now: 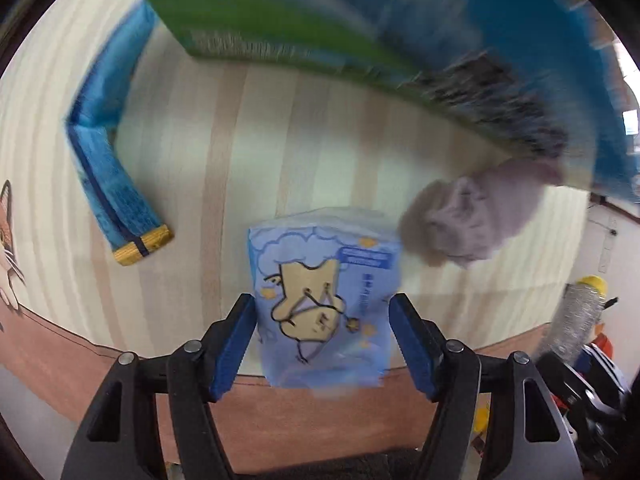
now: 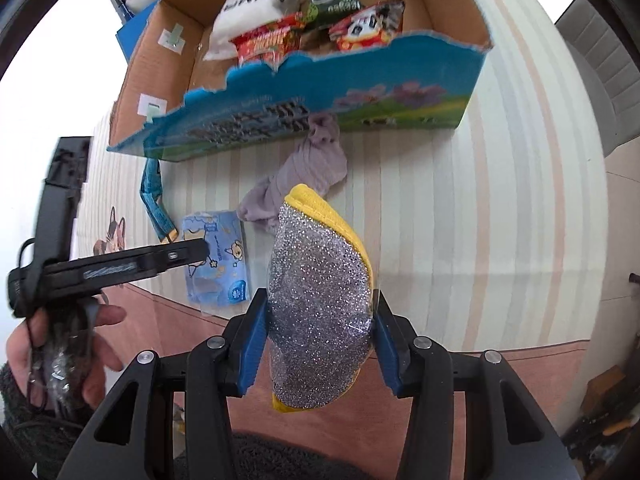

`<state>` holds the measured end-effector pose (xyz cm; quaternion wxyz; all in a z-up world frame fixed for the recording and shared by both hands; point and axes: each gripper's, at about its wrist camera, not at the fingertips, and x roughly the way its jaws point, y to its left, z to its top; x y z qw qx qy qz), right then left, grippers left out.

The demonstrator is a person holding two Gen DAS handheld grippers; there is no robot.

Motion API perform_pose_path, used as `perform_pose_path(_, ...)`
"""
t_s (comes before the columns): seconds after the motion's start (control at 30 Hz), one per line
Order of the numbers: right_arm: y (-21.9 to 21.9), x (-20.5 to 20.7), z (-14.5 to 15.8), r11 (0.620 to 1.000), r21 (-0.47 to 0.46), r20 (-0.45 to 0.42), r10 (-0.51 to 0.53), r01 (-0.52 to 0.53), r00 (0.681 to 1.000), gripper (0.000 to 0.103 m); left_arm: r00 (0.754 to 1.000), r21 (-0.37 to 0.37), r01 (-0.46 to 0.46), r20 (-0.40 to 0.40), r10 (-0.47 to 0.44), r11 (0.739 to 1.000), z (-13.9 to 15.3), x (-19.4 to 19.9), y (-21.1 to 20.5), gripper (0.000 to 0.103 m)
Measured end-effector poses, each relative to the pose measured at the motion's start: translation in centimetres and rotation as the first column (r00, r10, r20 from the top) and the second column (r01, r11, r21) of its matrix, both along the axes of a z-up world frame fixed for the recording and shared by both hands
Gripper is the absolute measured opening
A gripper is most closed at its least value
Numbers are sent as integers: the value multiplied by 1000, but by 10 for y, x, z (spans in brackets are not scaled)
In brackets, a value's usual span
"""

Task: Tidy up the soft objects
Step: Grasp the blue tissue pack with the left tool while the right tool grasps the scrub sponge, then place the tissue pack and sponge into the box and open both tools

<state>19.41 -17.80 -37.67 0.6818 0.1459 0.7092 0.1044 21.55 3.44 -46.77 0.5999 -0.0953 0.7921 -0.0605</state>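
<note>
Left wrist view, left hand-held gripper (image 1: pixel 322 344): its two blue-padded fingers stand apart, pointing down at the desk.
Left wrist view, tissue pack (image 1: pixel 324 300): a light blue soft pack printed with a cartoon figure lies on the striped desk (image 1: pixel 200 184) between the open fingers; narrow gaps show on both sides, so the pads do not press on it.
Left wrist view, grey cloth (image 1: pixel 476 220): a crumpled soft cloth lies ahead and to the right of the gripper, just beside the pack's far right corner.
Left wrist view, blue strip (image 1: pixel 116 184): a bent blue piece with a yellow end lies ahead and to the left, apart from the pack.
Left wrist view, cardboard box (image 1: pixel 360 28): its blue and green printed wall crosses the far side, blurred.

Right wrist view, right hand-held gripper (image 2: pixel 320 340): its fingers are clamped on a glittery silver scrubbing pad (image 2: pixel 320 304) with a yellow edge, held upright above the desk.
Right wrist view, other gripper: the left hand-held gripper shows to the left as a dark bar, held by a person's hand (image 2: pixel 68 356); its tip is over the tissue pack.
Right wrist view, tissue pack: it lies flat on the desk ahead and to the left of the right gripper.
Right wrist view, grey cloth: it lies straight ahead, beyond the pad, reaching the box wall.
Right wrist view, cardboard box: open-topped, farther ahead, holding snack bags (image 2: pixel 272 40) and a white pouch (image 2: pixel 248 12).
</note>
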Motion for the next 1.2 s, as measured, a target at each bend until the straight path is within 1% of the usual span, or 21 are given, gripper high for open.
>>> perform_pose_path(0.03,2,-1,-4,1000,1,-9,0,0,1000,51,1000,8,8,-21,-8,1000,-8,-1,-3,67)
perform_pose_path(0.07,5,-1,-9,1000,-1,-15,2,-2,1000,51,1000,12,10,-1,-10,1000,-6,-1,-6,73)
perform_pose_path(0.13,9,-1,-14,1000,-7,-21,11,-11,1000,51,998,60,52,22,-53,997,-4,2,-16,72)
perform_pose_path(0.17,12,0,-17,1000,-9,-22,17,-17,1000,51,997,63,57,41,-59,996,-1,3,-19,66)
perform_pose_path(0.2,14,0,-18,1000,-12,-23,23,-23,999,51,997,70,59,54,-63,996,3,3,-21,49)
perform_pose_path(0.27,17,0,-18,999,-14,-23,34,-34,999,51,995,43,63,70,-66,997,12,5,-24,25)
perform_pose_path(0.3,18,0,-17,999,-15,-21,40,-40,999,51,994,42,68,88,-72,997,19,5,-26,16)
perform_pose_path(0.33,20,1,-17,999,-14,-17,42,-43,999,51,992,39,72,104,-76,997,26,5,-26,14)
perform_pose_path(0.43,20,-1,-11,999,-11,-2,48,-48,999,51,983,36,85,158,-89,996,50,3,-26,13)
perform_pose_path(0.53,17,-1,-2,999,2,12,43,-43,999,51,976,12,97,192,-98,995,77,-2,-26,12)
perform_pose_path(0.6,14,-2,7,999,11,26,45,-45,999,51,969,-11,102,226,-97,995,103,-6,-23,12)
perform_pose_path(0.67,10,-4,19,998,24,43,50,-51,998,51,956,-27,115,276,-103,993,135,-9,-20,12)
perform_pose_path(0.7,8,-5,29,998,33,55,55,-57,997,51,945,-38,119,310,-102,992,156,-9,-19,12)
perform_pose_path(0.8,0,-3,68,995,67,101,69,-76,992,51,914,-59,129,394,-96,990,209,-1,-15,13)
perform_pose_path(0.83,-4,1,83,994,72,126,72,-82,989,51,900,-58,136,425,-99,989,227,7,-16,13)
perform_pose_path(0.9,-10,11,110,994,65,171,78,-90,982,51,880,-52,150,463,-109,987,253,26,-17,13)
perform_pose_path(0.97,-18,29,137,995,49,218,80,-93,973,51,863,-29,161,490,-126,987,267,52,-18,13)
perform_pose_path(1.03,-23,54,155,995,-17,264,100,-99,959,51,850,7,163,507,-144,987,270,90,-21,13)
perform_pose_path(1.07,-25,67,160,994,-49,277,108,-98,955,51,849,25,163,506,-153,986,266,103,-23,13)
perform_pose_path(1.13,-28,102,162,988,-117,285,127,-97,950,51,858,47,155,489,-158,987,256,136,-21,13)
perform_pose_path(1.2,-29,133,154,981,-171,277,135,-90,951,51,876,64,136,458,-150,989,238,167,-21,13)
